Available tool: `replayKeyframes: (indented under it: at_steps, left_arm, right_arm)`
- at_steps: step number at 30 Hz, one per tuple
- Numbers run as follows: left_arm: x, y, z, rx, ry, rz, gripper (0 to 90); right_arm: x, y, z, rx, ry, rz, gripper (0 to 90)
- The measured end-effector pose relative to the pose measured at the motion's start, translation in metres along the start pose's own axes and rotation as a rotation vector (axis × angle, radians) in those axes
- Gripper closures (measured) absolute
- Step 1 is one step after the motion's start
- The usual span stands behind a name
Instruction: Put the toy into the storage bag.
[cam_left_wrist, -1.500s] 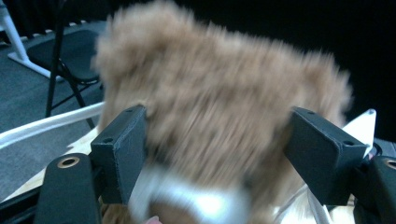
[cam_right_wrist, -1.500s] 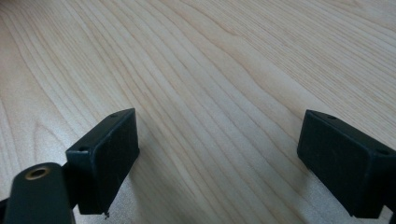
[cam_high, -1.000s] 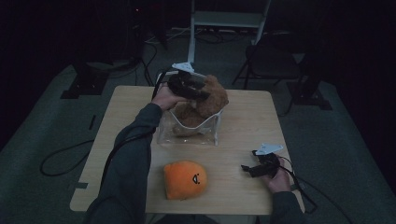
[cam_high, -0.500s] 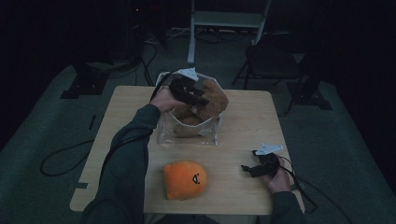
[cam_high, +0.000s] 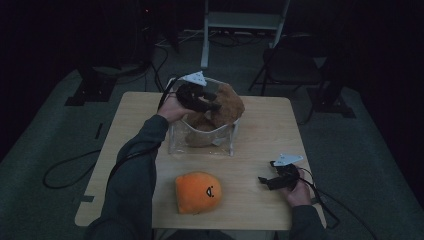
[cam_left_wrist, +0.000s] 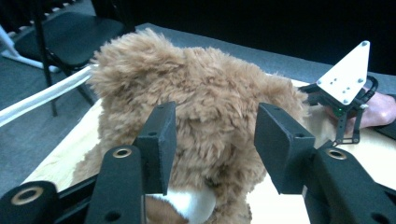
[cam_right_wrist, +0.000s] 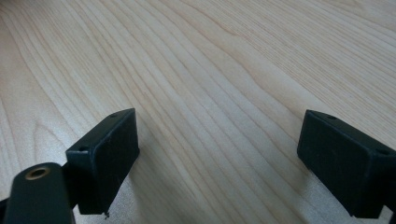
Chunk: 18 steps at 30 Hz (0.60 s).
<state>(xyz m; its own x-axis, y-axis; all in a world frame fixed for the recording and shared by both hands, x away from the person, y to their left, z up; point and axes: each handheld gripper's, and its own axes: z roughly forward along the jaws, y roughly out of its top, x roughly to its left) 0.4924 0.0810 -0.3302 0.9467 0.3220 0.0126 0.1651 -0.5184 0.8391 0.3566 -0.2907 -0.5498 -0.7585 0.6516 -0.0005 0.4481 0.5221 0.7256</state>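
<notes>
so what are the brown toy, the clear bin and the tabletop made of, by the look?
Brown toy: plush, long shaggy fur with a white patch low on it, likely synthetic pile. Clear bin: see-through and glossy, probably rigid plastic; the toy shows through its wall. Tabletop: pale wood grain in fine parallel lines, matte; solid wood or laminate, I cannot tell.

The teddy bear (cam_high: 225, 107) sits in the clear bin (cam_high: 202, 142) at the table's (cam_high: 265, 130) far middle. The round plush toy (cam_high: 197, 191) lies in front of the bin, near the front edge.

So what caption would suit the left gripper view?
Left gripper, jaws apart, at a brown teddy bear on the table.
</notes>
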Motion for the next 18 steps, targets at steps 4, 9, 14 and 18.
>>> replayKeyframes:
  at_steps: [4, 9, 14, 18]
  left_arm:
    - [-0.001, -0.004, -0.009, -0.040, 0.004, -0.013, 47.0]
    - [-0.004, -0.006, -0.020, -0.083, 0.008, -0.017, 46.0]
    - [-0.010, -0.009, -0.029, -0.091, 0.012, -0.008, 45.3]
    - [-0.013, -0.012, -0.034, -0.091, 0.018, -0.008, 44.7]
  right_arm:
    - [0.000, 0.000, 0.000, 0.001, -0.001, -0.001, 11.9]
    - [0.000, 0.000, 0.000, 0.000, -0.001, -0.002, 11.9]
    - [0.000, 0.000, 0.000, 0.000, -0.001, -0.002, 11.9]
    - [0.000, 0.000, 0.000, 0.000, 0.000, -0.001, 11.9]
